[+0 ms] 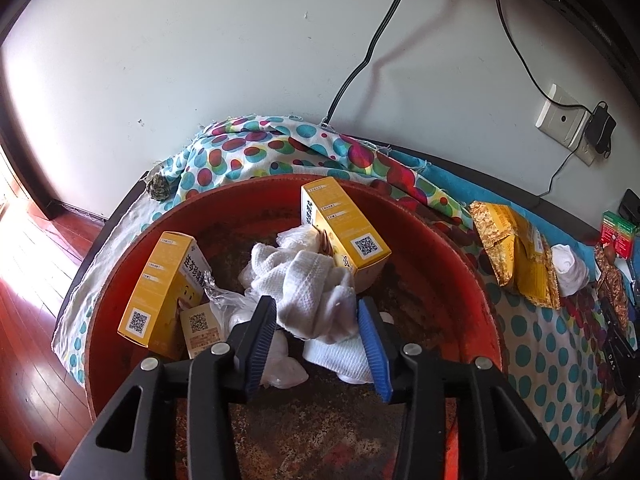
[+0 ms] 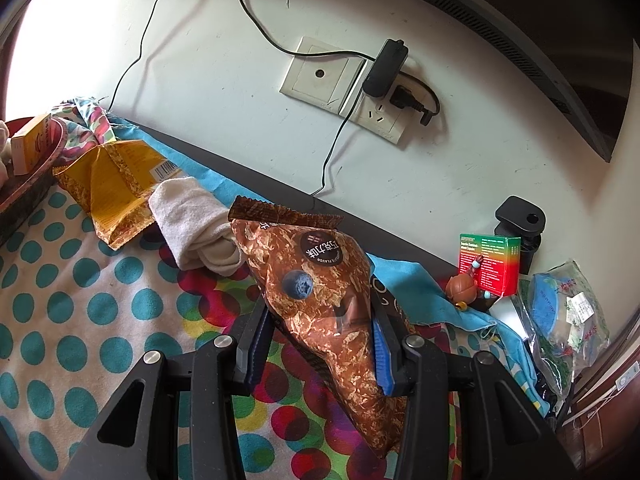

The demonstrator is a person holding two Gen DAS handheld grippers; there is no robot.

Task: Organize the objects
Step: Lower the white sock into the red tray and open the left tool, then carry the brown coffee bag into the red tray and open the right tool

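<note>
At the bottom of the left view, our left claw (image 1: 318, 344) stood parted over the crumpled white waffle-weave cloth (image 1: 308, 284), its pads clear of it, inside the round red basin (image 1: 440, 236) holding two yellow cardboard boxes (image 1: 160, 280). Our right claw (image 2: 320, 344) pinched the brown crinkled snack bag (image 2: 320, 300) above the polka-dot counter (image 2: 80, 320). We judged we should lift the bag clear, then set it gently beside the boxes.

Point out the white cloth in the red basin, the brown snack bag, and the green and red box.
white cloth (image 1: 304, 280): left wrist view, middle of the crumpled fabric.
brown snack bag (image 2: 320, 300): right wrist view, bag's printed front.
green and red box (image 2: 490, 262): right wrist view, front face.
</note>
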